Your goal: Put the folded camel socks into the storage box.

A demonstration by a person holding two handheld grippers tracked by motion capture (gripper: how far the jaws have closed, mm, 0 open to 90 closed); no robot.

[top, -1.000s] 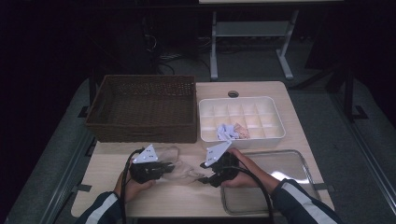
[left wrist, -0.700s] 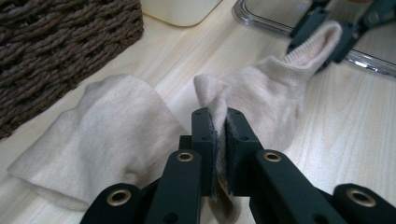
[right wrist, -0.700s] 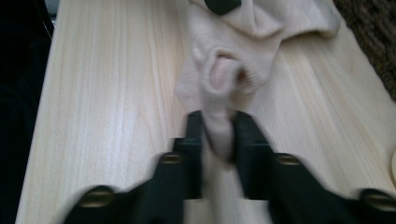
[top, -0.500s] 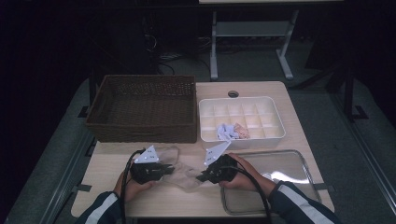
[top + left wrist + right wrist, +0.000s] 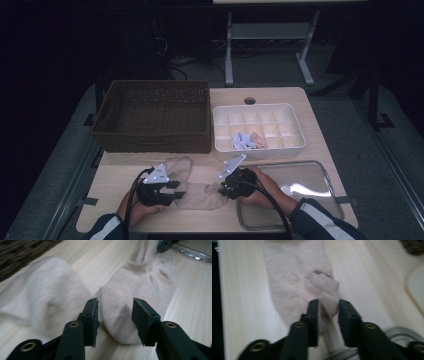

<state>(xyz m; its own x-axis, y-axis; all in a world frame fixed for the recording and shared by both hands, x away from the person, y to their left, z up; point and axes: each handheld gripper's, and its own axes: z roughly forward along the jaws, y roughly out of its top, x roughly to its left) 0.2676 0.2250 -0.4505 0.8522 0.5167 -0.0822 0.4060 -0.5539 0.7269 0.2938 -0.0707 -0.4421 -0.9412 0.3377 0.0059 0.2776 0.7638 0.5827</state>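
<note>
I find the beige sock (image 5: 202, 196) flat on the table (image 5: 115, 175), between both grippers. My left gripper (image 5: 114, 312) has just opened, released, straddling its end. My right gripper (image 5: 328, 312) has just reopened around the other end, unclenched.

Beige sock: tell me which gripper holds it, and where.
Neither grips the beige sock: the left gripper straddles one end, the right gripper the other, jaws just opened.
</note>
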